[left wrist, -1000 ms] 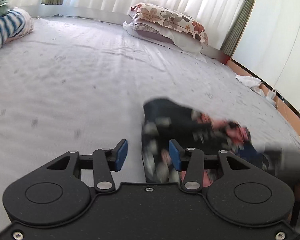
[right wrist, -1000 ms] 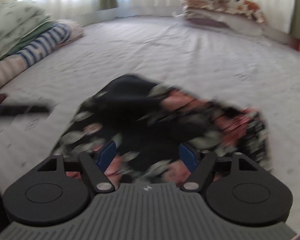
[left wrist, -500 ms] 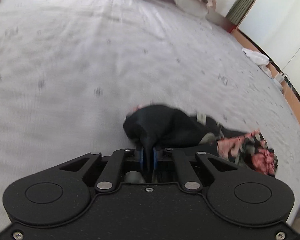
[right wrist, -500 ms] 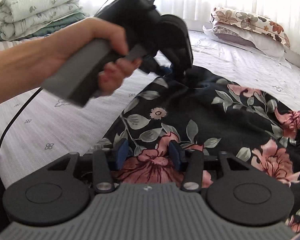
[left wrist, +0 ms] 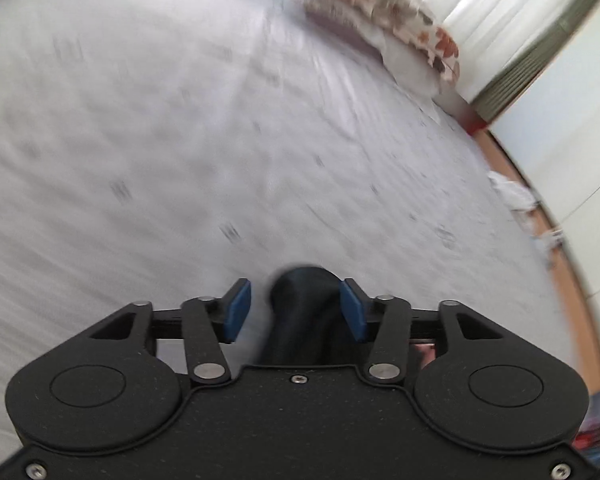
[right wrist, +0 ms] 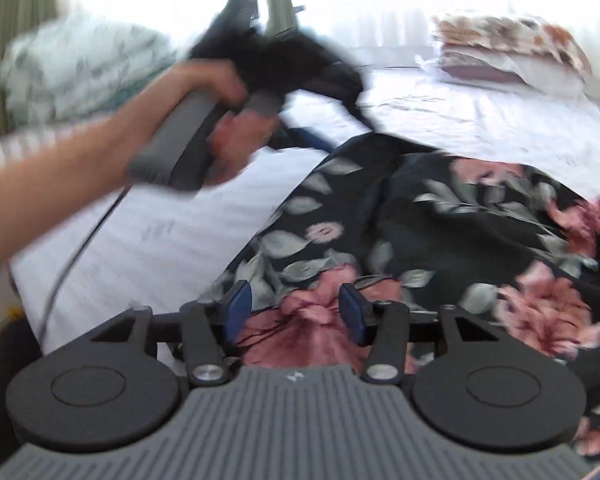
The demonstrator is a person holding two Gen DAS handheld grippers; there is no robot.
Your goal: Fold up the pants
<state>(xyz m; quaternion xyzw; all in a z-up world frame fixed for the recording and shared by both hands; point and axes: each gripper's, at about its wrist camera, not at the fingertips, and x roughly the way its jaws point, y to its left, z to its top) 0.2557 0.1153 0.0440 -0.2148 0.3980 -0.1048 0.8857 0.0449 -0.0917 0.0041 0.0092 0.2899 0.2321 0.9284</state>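
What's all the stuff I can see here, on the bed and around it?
Pants: one, black with pink flowers and grey-green leaves, crumpled on the bed.
Bed sheet: one, pale grey, covers the bed.
Pillows: a floral stack at the bed's far end.
Folded bedding: a pale green-patterned pile, far left.
Curtains: white, with a green one beside them.
White cloth: one, on the floor.
Left gripper: jaws opening, black cloth between them.
Right gripper: jaws opening over the pants.
Hand: one, holding the left gripper's grey handle.
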